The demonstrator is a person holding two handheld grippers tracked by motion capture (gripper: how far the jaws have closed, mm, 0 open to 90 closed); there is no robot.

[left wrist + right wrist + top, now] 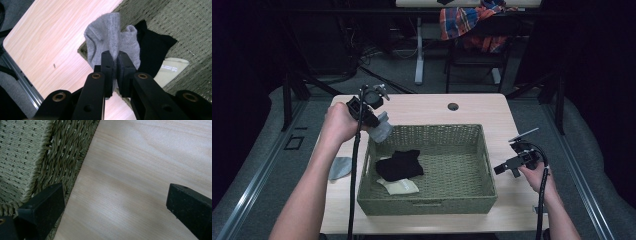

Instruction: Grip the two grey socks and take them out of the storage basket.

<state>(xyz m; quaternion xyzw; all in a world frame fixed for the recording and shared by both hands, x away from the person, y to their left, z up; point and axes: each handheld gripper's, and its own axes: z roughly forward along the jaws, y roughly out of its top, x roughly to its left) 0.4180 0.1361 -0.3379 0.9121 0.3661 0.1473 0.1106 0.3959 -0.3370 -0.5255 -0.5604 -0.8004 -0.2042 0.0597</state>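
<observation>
table [432,107], basket [484,150], unreadable sock label [170,68]

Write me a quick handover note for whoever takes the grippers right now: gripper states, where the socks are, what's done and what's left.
Left gripper: shut on a grey sock, held above the far-left corner of the green woven basket.
Right gripper: open, holding nothing, over bare table just right of the basket.
In the basket: a black sock and a cream sock partly under it.
On the table left of the basket: a second grey sock.
Done, apparently: two socks binned.
Left, probably: release the held grey sock into the basket, then collect the one on the table.
</observation>
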